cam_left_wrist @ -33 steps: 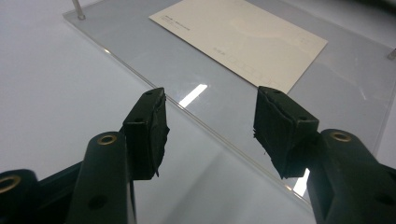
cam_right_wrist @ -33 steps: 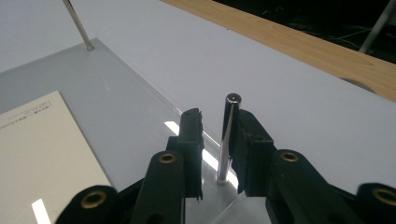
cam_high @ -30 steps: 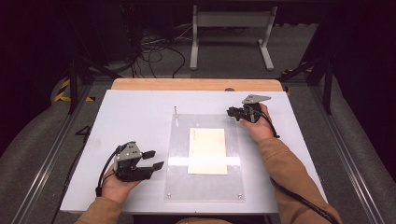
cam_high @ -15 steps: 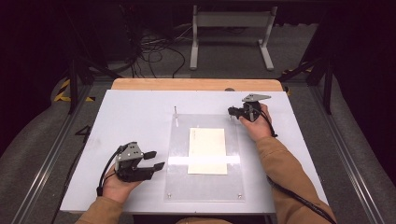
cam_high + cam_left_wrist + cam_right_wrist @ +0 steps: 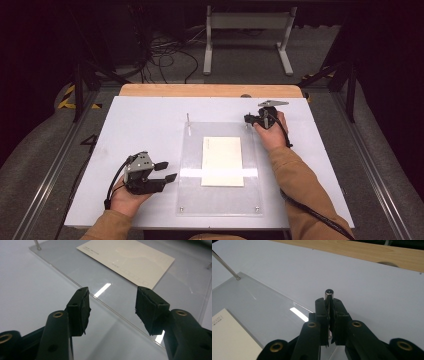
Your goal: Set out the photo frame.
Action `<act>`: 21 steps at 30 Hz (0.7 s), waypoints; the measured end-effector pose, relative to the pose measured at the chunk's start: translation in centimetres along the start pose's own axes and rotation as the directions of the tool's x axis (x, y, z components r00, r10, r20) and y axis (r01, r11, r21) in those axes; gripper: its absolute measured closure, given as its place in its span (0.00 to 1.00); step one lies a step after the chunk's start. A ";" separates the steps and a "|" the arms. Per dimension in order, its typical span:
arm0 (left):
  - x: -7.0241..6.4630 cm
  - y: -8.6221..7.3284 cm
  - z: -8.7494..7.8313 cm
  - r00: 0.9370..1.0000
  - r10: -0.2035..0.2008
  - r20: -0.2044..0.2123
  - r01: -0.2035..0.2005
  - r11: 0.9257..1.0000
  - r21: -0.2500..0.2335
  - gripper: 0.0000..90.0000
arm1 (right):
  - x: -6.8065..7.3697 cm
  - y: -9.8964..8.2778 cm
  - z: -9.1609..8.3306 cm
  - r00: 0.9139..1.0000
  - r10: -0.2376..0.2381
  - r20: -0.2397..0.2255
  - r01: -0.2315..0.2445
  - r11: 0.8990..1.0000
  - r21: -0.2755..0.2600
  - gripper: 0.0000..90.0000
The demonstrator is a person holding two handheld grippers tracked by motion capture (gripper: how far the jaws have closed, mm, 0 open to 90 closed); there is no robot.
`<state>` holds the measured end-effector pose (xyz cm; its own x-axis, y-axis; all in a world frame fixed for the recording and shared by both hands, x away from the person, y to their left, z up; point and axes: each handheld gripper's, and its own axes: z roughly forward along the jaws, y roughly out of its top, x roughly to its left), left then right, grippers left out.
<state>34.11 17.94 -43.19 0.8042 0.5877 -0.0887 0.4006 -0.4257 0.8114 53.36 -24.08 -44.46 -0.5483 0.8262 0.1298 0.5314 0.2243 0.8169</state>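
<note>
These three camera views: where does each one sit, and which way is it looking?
High view: above the person's side, looking forward and down on the white table; both forearms and hands enter from below.
Left gripper view: rides the left gripper, looking between open black jaws at the clear acrylic sheet and cream paper card.
Right gripper view: rides the right gripper, shut on a thin upright metal pin.
All three share the sheet and card.

hidden: metal pin (image 5: 329,293) lower shaft, inside right claw (image 5: 329,305) | postcard (image 5: 229,337) cut off by edge
</note>
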 end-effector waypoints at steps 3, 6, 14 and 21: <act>0.1 0.1 0.1 1.000 0.006 0.001 -0.006 1.000 -0.002 0.50 | 0.1 0.0 0.1 0.999 0.033 0.011 -0.033 0.999 -0.003 0.94; 0.1 0.0 0.2 1.000 -0.001 0.000 0.001 1.000 0.004 0.50 | 0.1 0.2 0.3 0.998 0.062 0.023 -0.062 0.998 0.007 0.94; 0.8 -0.2 0.0 1.000 -0.001 -0.022 0.001 1.000 0.000 0.48 | 0.0 0.5 0.5 0.994 0.105 0.024 -0.106 0.994 0.023 0.94; 1.1 -0.8 0.3 0.999 0.010 -0.044 -0.009 1.000 0.027 0.41 | -0.2 0.7 0.8 0.991 0.135 0.022 -0.136 0.990 0.041 0.94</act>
<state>34.84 18.70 -44.08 0.7879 0.6133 -0.0547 0.4052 -0.4496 0.7961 54.38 -23.73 -44.33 -0.4573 0.8600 0.2263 0.6268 0.1311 0.7681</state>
